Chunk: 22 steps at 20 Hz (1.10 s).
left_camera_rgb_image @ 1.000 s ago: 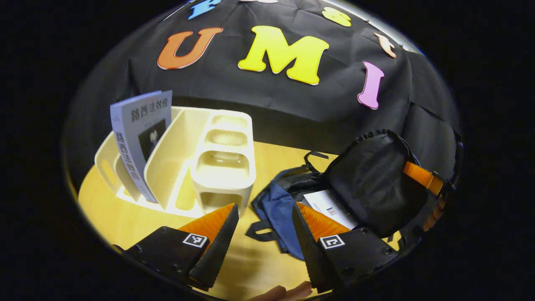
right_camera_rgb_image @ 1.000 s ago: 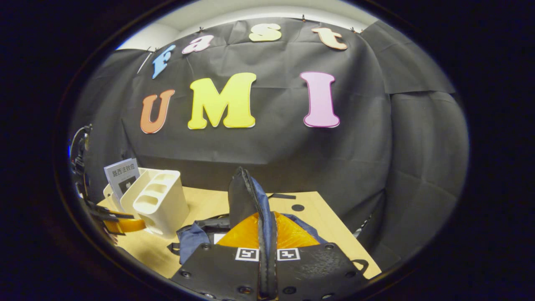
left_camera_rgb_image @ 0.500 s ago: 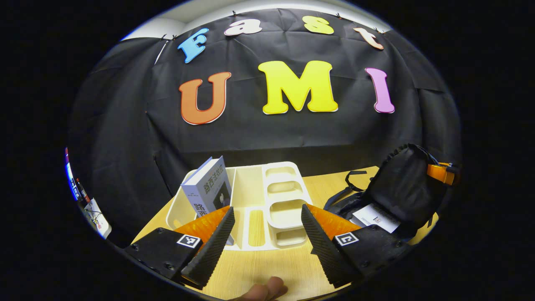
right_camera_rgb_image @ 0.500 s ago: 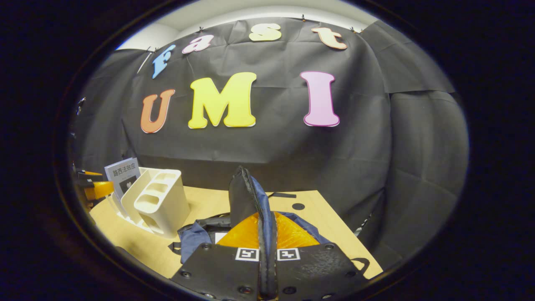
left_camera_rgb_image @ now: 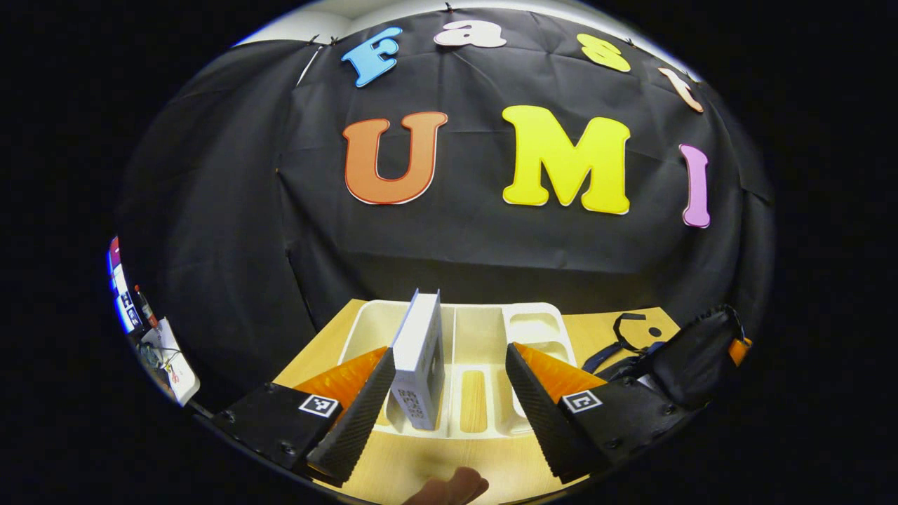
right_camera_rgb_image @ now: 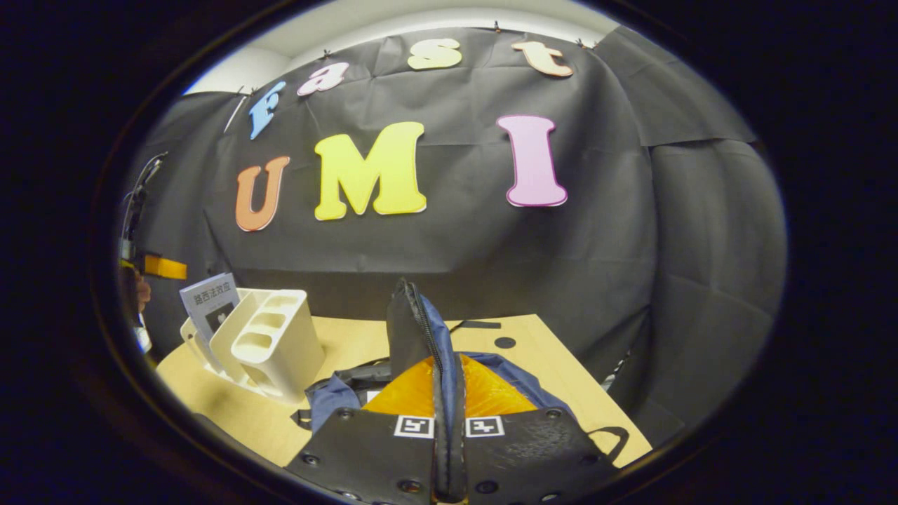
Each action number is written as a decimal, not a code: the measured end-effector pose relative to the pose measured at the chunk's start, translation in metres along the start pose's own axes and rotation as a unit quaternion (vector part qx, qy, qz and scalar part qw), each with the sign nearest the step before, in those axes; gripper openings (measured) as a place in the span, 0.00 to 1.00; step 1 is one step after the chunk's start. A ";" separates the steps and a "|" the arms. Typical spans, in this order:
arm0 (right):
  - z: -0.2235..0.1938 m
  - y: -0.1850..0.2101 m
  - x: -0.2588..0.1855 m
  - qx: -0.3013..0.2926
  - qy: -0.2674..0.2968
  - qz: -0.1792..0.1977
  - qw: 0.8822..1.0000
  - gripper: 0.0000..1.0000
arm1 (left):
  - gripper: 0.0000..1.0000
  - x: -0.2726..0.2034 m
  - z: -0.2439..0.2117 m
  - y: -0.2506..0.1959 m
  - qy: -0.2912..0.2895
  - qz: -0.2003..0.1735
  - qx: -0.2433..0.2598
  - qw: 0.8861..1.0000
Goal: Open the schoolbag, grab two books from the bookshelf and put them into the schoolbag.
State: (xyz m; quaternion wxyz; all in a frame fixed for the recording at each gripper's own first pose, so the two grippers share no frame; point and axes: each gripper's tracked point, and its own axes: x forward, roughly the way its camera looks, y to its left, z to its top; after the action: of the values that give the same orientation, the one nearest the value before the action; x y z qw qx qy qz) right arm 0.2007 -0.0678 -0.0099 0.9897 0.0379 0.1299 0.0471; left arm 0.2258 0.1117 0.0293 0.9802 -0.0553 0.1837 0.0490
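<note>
Jaws clamp fabric schoolbag flap (right_camera_rgb_image: 410,330); ribbed jaws flank book (left_camera_rgb_image: 419,358).

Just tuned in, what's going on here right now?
The right gripper is shut on the schoolbag's flap, holding the bag open on the table. The left gripper is open and lined up on the book standing upright in the cream bookshelf, one finger on each side of it, not yet closed. A white sheet or cover shows inside the bag; whether it is a book I cannot tell.
</note>
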 end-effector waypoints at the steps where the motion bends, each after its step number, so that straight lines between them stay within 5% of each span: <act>1: 0.000 -0.002 0.000 -0.001 -0.001 0.000 1.000 0.02 | 0.99 0.010 0.004 0.000 0.006 -0.010 0.007 1.000; 15: -0.006 0.002 0.000 -0.017 0.004 -0.001 1.000 0.02 | 0.96 0.111 -0.028 0.032 0.183 -0.009 0.044 0.982; 17: -0.008 0.005 -0.001 -0.015 0.004 0.002 1.000 0.02 | 0.93 0.115 -0.044 0.032 0.225 -0.020 0.045 0.973; 18: -0.009 0.006 -0.001 -0.015 0.003 0.002 1.000 0.02 | 0.83 0.114 -0.050 0.032 0.242 -0.020 0.043 0.969; 22: -0.012 0.007 -0.002 -0.008 0.004 0.004 1.000 0.02 | 0.79 0.119 -0.057 0.029 0.271 -0.025 0.048 0.961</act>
State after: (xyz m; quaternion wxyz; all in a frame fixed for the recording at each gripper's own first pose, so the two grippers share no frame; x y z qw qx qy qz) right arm 0.1951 -0.0603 -0.0206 0.9892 0.0300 0.1331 0.0527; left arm 0.3125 0.1425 -0.0692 0.8960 -0.0244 0.4434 -0.0013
